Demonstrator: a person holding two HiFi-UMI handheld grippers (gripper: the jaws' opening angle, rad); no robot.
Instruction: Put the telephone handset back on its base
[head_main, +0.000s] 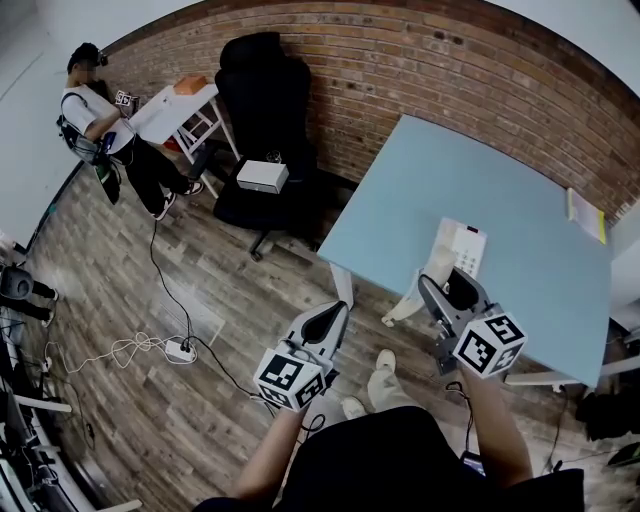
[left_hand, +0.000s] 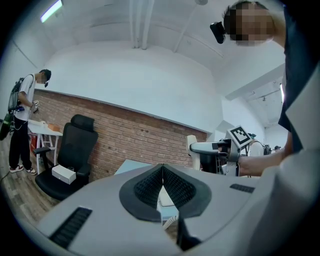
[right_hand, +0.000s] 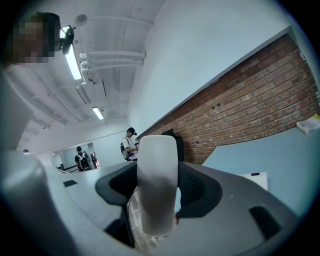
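By the blue table (head_main: 480, 180) the right gripper (head_main: 450, 290) clamps the handset (right_hand: 157, 180) (left gripper (head_main: 330, 318) closed, empty)

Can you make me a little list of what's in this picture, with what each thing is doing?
handset: white, off its base, clamped upright in the right gripper
telephone base: white, on the blue table, near the front edge
left gripper: jaws together, holding nothing, over the wooden floor beside the table
task: not yet done
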